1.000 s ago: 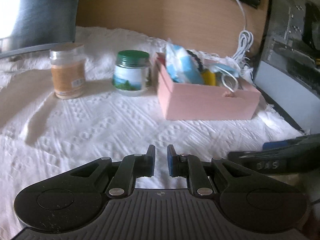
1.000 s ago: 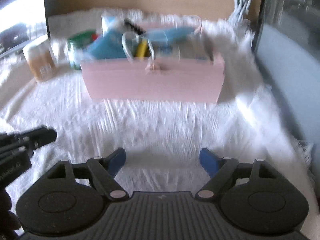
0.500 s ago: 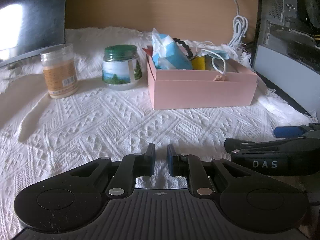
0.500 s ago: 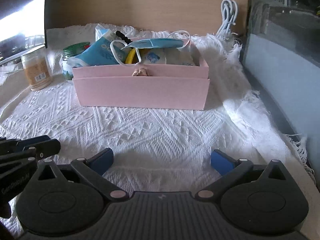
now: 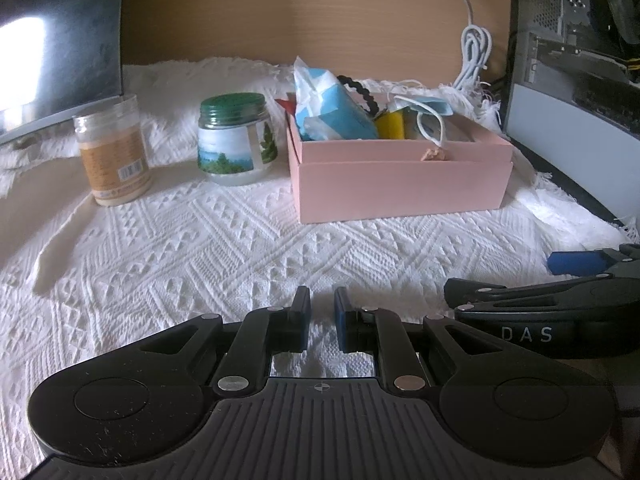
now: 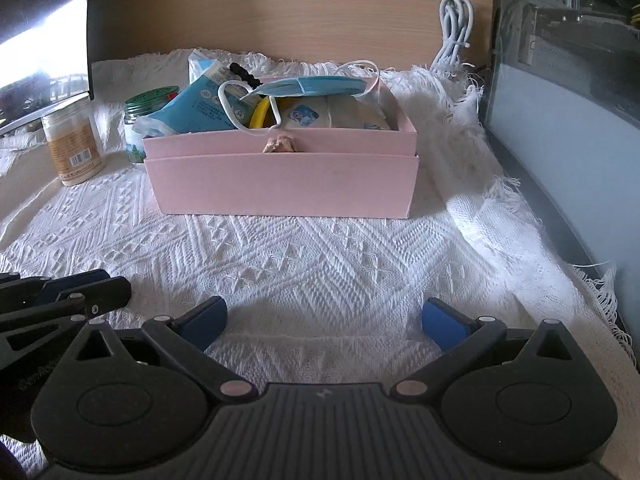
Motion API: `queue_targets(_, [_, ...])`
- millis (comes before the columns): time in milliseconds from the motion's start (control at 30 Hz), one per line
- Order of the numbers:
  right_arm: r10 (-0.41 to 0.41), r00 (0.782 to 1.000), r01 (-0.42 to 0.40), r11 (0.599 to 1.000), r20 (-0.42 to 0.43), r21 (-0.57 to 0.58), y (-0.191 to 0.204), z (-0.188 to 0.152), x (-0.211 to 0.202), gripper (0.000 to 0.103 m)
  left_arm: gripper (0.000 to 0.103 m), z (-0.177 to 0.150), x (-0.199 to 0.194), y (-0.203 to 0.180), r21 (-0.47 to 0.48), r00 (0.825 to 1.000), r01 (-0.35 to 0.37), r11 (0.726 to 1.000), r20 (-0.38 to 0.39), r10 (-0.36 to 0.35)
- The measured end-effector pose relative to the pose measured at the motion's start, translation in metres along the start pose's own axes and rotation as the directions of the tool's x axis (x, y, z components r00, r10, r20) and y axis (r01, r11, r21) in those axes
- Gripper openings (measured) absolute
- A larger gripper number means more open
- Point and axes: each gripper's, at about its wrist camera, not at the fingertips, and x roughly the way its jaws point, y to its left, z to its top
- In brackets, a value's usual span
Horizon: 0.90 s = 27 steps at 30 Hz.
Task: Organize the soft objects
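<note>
White knitted cloth (image 6: 320,264) is seen under a full pink box (image 6: 280,184), the face mask (image 6: 316,85) draped on top. Nothing is held: the left gripper (image 5: 321,312) is nearly shut, the right gripper (image 6: 324,320) spread wide. A loose ear loop (image 6: 236,108) could be snagged, dragging contents out.

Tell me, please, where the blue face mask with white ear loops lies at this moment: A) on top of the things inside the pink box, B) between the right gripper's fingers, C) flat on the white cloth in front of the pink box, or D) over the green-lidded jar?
A: the face mask rests on the packets filling the pink box, one ear loop hanging at the front wall; the right gripper is open and empty.
</note>
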Motion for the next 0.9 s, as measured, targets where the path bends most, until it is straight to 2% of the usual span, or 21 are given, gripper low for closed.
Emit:
queue_targets(267, [0.0,1.0,0.0,1.0,0.0,0.0,0.0001,0.0,0.0001,0.103,0.015,0.0001,0.0004,-0.0012,0.02,1.0,-0.01,1.0,0.0,0.01])
queue_targets(900, [0.0,1.0,0.0,1.0,0.0,0.0,0.0,0.0002,-0.0001,0.103,0.015,0.0,-0.0002,0.0008,0.0,1.0,0.003,1.0,0.0,-0.003])
